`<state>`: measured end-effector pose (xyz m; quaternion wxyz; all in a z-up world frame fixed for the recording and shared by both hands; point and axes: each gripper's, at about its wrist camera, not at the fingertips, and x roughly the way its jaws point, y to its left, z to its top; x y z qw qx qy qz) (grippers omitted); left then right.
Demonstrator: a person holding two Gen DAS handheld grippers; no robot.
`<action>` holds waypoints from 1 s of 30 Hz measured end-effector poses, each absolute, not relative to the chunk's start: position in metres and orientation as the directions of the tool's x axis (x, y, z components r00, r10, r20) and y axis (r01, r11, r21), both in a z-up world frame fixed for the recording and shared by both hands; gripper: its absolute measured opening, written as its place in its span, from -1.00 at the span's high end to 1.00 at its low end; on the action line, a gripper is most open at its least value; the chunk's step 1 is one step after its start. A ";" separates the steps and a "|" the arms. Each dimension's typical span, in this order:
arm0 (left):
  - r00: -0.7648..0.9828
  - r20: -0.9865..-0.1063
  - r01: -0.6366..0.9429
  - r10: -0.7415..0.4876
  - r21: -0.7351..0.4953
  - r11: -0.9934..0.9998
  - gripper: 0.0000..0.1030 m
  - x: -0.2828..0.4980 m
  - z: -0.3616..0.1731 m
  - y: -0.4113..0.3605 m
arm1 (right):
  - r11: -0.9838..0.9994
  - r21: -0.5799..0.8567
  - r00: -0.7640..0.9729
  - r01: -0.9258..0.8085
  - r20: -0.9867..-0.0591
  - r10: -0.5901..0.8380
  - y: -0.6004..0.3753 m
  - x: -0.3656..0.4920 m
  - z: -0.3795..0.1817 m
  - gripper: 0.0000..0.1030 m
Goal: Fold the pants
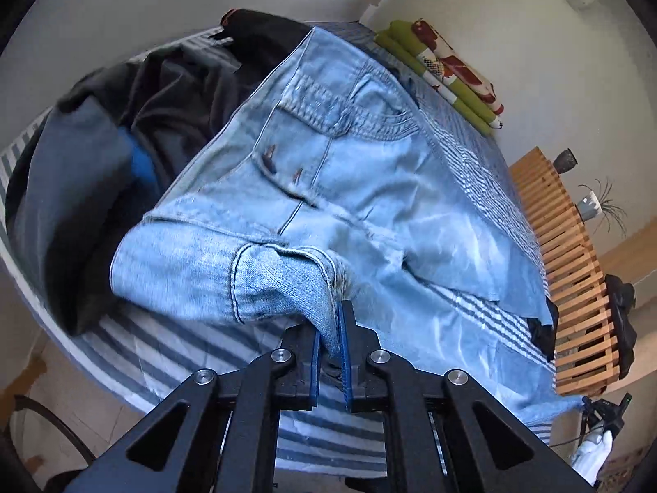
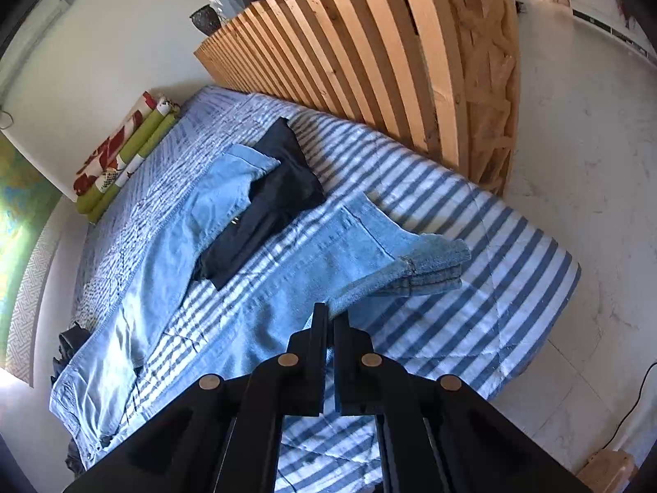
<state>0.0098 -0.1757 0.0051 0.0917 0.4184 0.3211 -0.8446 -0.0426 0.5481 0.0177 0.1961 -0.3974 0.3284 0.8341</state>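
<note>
- Left gripper (image 1: 330, 328) was clamped on the jeans' (image 1: 328, 172) waistband corner.
- Right gripper (image 2: 328, 324) pinched the hem (image 2: 427, 271); legs ran lengthwise across the striped bed (image 2: 492, 287).

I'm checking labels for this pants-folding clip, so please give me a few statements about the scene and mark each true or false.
1. The left hand-held gripper is shut on denim of the light blue jeans. True.
2. The jeans lie on a plain red blanket. False: they lie on a blue and white striped bedcover.
3. The right hand-held gripper has its jaws wide open. False: they are shut, pinching the edge of a jeans leg.
4. A dark garment lies on the bed beside the jeans. True.
5. A wooden slatted frame stands along the bed. True.
</note>
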 end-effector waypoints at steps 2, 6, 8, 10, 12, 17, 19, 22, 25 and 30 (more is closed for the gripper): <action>-0.634 -0.768 0.413 0.089 -0.434 -0.801 0.87 -0.017 0.027 -0.180 | -0.713 0.406 -0.632 -0.571 -0.772 0.067 0.544 -0.062 0.033 0.96; -0.627 -0.776 0.384 0.068 -0.383 -0.840 0.86 -0.090 0.063 -0.189 | -0.718 0.414 -0.659 -0.559 -0.748 0.082 0.540 -0.117 0.059 0.96; -0.611 -0.789 0.391 0.061 -0.368 -0.844 0.86 -0.133 0.070 -0.195 | -0.731 0.388 -0.661 -0.560 -0.742 0.112 0.538 -0.154 0.070 0.96; -0.589 -0.807 0.402 0.049 -0.345 -0.848 0.86 -0.177 0.070 -0.200 | -0.737 0.365 -0.653 -0.569 -0.745 0.135 0.536 -0.195 0.078 0.96; -0.561 -0.827 0.410 0.032 -0.311 -0.857 0.86 -0.222 0.064 -0.201 | -0.736 0.347 -0.642 -0.582 -0.752 0.152 0.536 -0.235 0.080 0.96; -0.473 -0.881 0.442 -0.002 -0.234 -0.866 0.86 -0.329 0.023 -0.206 | -0.746 0.233 -0.562 -0.623 -0.797 0.220 0.533 -0.349 0.059 0.96; -0.445 -0.896 0.447 -0.004 -0.218 -0.868 0.86 -0.361 0.008 -0.208 | -0.740 0.194 -0.519 -0.644 -0.821 0.237 0.532 -0.391 0.039 0.96; -0.426 -0.905 0.444 -0.021 -0.189 -0.876 0.85 -0.391 -0.003 -0.210 | -0.731 0.140 -0.455 -0.668 -0.854 0.252 0.533 -0.440 0.011 0.96; -0.427 -0.904 0.430 -0.019 -0.185 -0.884 0.85 -0.406 -0.003 -0.213 | -0.727 0.105 -0.435 -0.678 -0.855 0.281 0.529 -0.473 0.000 0.96; -0.427 -0.904 0.468 0.015 -0.235 -0.852 0.82 -0.416 -0.015 -0.228 | -0.717 0.116 -0.454 -0.687 -0.839 0.299 0.523 -0.513 -0.007 0.96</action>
